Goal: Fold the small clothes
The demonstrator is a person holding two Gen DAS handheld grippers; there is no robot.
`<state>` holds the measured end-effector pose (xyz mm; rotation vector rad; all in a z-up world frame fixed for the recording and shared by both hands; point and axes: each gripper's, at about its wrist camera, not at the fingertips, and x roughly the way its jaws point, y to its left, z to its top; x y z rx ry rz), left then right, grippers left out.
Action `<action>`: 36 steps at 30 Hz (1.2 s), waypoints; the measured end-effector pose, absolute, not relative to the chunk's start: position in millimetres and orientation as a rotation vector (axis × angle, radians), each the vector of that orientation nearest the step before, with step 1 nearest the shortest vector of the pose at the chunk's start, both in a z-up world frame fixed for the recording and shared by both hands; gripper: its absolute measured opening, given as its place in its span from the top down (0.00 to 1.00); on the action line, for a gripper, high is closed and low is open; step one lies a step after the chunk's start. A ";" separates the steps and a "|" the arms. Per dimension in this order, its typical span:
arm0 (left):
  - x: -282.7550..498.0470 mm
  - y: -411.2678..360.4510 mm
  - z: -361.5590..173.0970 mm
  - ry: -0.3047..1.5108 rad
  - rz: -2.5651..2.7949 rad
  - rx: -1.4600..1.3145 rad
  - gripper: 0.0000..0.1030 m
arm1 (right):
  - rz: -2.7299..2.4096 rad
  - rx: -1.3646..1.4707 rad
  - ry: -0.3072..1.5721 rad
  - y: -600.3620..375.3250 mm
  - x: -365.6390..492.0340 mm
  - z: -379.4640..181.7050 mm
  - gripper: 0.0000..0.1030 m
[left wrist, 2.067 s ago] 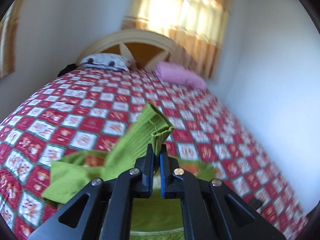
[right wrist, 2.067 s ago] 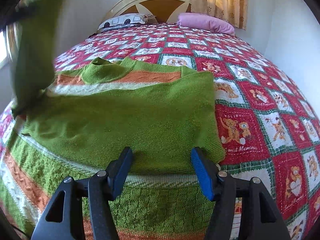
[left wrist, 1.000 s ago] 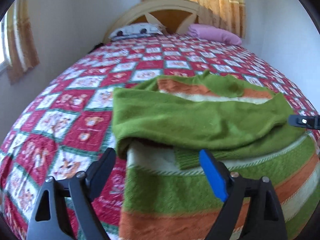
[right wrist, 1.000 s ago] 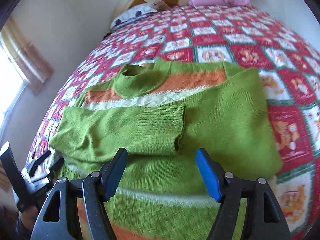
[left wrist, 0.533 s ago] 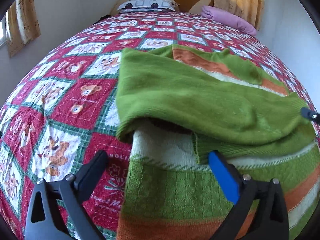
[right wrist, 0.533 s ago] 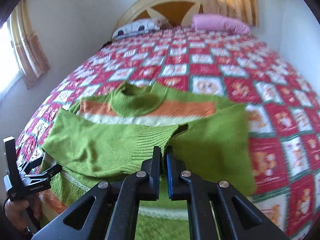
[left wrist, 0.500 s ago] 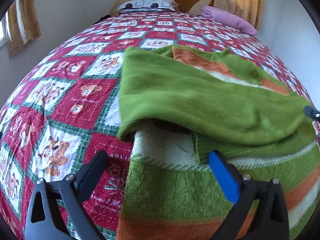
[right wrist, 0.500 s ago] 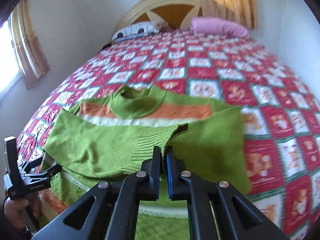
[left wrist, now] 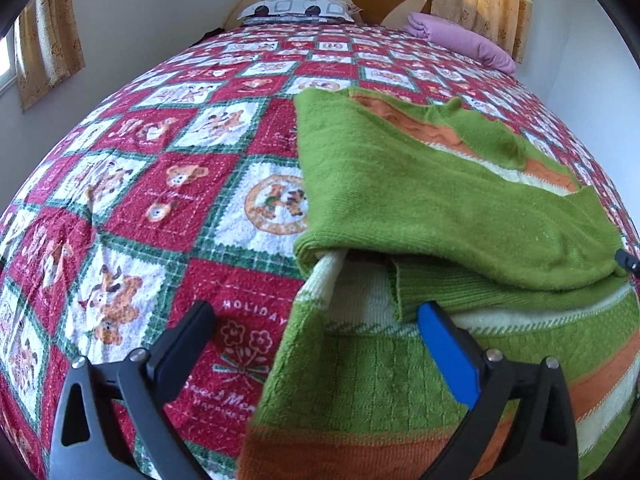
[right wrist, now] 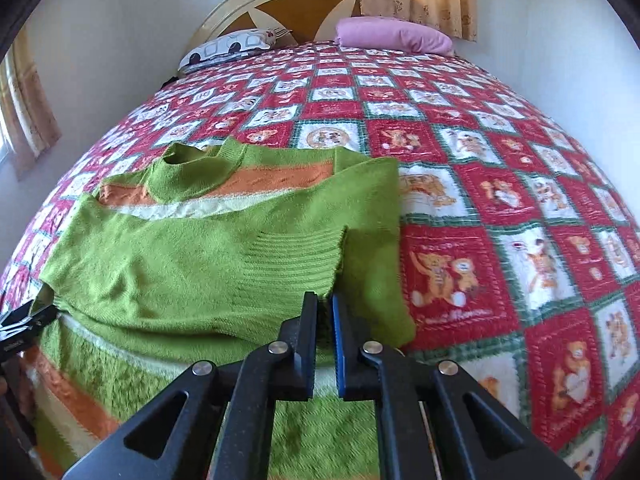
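A green sweater (left wrist: 420,184) with orange and white stripes lies flat on the bed, both sleeves folded across its chest. My left gripper (left wrist: 316,320) is open and empty, its fingers astride the sweater's left edge near the hem. In the right wrist view the sweater (right wrist: 180,256) fills the lower left. My right gripper (right wrist: 325,300) is shut on the ribbed cuff (right wrist: 296,264) of the upper folded sleeve, just above the sweater's body. The left gripper's tip (right wrist: 24,320) shows at the left edge.
The bed has a red, white and green patchwork quilt (left wrist: 160,184) with bear prints. A patterned pillow (left wrist: 296,10) and a pink pillow (right wrist: 392,36) lie at the headboard. White walls and curtains surround the bed. The quilt (right wrist: 520,216) lies bare right of the sweater.
My left gripper let go of the sleeve it carried across and came down open at the sweater's left edge. My right gripper closed on the sleeve cuff and has held it since.
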<state>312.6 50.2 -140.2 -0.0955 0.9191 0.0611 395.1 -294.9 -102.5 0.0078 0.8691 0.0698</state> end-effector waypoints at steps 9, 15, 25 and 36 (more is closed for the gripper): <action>277.2 66.8 -81.4 0.736 0.039 -0.059 0.00 | 0.170 0.008 0.791 -281.4 389.3 -65.1 0.47; 335.4 57.5 -87.4 0.750 0.105 0.026 0.00 | 0.235 0.023 0.868 -253.9 411.4 -91.6 0.53; 332.9 59.0 -138.1 0.884 0.117 0.108 0.00 | 0.195 -0.112 0.880 -257.4 387.5 -107.1 0.56; 329.3 69.5 -143.5 0.916 0.059 -0.020 0.00 | 0.142 -0.081 0.895 -266.1 397.3 -122.7 0.55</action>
